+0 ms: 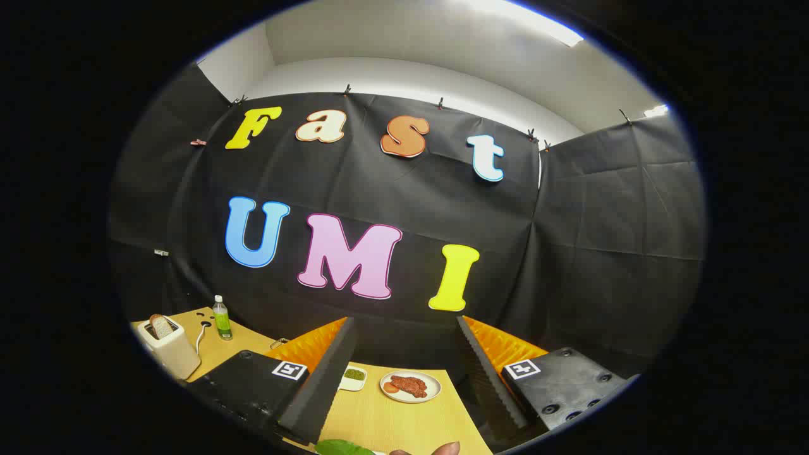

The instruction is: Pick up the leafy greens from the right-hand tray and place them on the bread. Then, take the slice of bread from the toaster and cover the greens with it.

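1. The gripper (404, 379) holds its two ribbed dark foam fingers (322, 385) wide apart, clamped on nothing.
2. A smooth green leaf (341, 448) lies low between them, on the wooden table (392, 423).
3. Beyond it sits a round white plate (411, 386) of reddish food beside a small green-filled dish (354, 376).
4. Far left, a boxy white toaster (169, 346) holds a bread slice (162, 326), near a green bottle (221, 318).

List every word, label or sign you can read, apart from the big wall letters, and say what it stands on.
Clear plastic bottle with a green label: print too small to read.
Black-and-white square marker on each finger of the open, empty tongs: a coded pattern, no words.
White toaster: no text visible.
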{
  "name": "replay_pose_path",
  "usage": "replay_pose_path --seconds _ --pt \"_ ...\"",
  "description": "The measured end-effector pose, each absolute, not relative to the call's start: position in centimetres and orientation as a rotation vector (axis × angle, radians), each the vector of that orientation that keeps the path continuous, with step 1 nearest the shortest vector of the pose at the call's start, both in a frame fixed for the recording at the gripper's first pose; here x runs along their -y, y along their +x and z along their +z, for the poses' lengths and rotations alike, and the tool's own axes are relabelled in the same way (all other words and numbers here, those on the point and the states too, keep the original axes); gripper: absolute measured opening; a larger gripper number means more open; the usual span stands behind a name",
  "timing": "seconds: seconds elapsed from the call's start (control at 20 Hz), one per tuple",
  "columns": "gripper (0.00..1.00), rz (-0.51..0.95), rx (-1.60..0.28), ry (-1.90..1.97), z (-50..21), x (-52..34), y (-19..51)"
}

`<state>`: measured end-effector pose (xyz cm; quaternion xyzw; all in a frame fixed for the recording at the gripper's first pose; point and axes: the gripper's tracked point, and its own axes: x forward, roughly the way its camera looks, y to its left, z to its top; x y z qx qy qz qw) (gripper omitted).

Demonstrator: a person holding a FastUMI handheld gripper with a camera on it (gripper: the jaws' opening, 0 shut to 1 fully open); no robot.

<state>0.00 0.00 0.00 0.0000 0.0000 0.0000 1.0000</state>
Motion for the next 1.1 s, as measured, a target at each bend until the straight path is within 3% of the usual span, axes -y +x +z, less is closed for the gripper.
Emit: replay_pose_path --seconds 1.1 --pt "0.97 -0.007 -0.009 0.021 -0.8 0.8 -1.0"
